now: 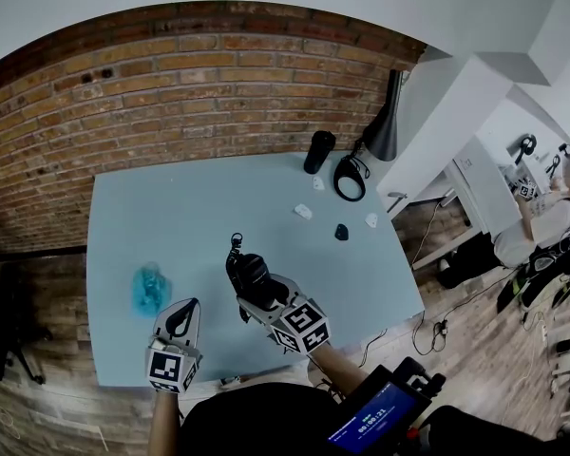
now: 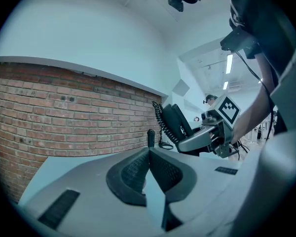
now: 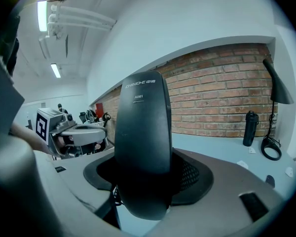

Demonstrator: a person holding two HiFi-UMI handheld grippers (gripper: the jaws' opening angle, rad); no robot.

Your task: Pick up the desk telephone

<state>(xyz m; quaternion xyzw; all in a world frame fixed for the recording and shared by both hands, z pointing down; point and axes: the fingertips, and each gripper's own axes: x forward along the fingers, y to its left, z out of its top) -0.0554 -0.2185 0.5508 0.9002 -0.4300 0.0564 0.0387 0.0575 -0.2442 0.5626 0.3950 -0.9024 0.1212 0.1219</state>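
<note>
Above the table's (image 1: 171, 217) near edge, the right gripper (image 1: 258, 293) clamps the telephone handset (image 3: 140, 132); the left gripper (image 2: 149, 167) rests closed, empty. A steady hold should spare the coiled cord (image 2: 160, 122).

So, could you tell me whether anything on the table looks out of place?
Nothing looks spilled or damaged. The right gripper holds the telephone handset, its coiled cord trailing; a few small white scraps lie scattered on the table.

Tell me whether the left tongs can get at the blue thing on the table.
Probably yes: the blue thing lies close beside the left tongs, bare table between; their jaws stand together and must open first.
</note>
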